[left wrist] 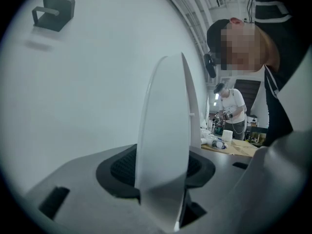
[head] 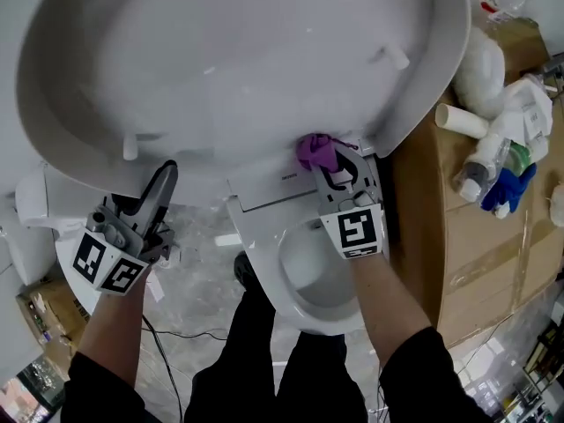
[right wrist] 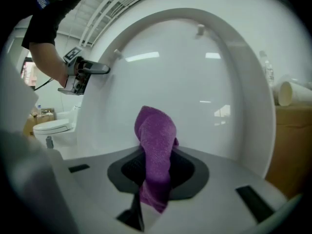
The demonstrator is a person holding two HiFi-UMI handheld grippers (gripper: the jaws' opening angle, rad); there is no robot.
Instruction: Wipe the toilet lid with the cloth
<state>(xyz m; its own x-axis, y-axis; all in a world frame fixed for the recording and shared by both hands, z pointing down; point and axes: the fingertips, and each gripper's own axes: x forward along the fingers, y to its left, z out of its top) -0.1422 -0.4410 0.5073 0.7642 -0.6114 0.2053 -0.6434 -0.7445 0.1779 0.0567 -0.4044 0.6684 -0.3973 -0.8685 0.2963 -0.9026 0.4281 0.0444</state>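
The white toilet lid (head: 247, 60) stands raised and fills the top of the head view. My left gripper (head: 163, 179) is shut on the lid's lower left rim, which the left gripper view shows edge-on (left wrist: 163, 130) between the pads. My right gripper (head: 330, 161) is shut on a purple cloth (head: 315, 151), whose bunched end sits against the lid's lower part close to the hinge. In the right gripper view the cloth (right wrist: 156, 150) stands up from between the jaws in front of the lid's glossy inner face (right wrist: 185, 82). The left gripper (right wrist: 80, 74) shows there at the lid's left rim.
The open toilet bowl (head: 308, 271) lies below the lid, between my arms. A cardboard box (head: 467, 236) stands close on the right, carrying a paper roll (head: 460, 120), bottles and a blue glove (head: 507, 188). Another toilet (head: 35, 201) is on the left. A person (left wrist: 231, 113) works at a far table.
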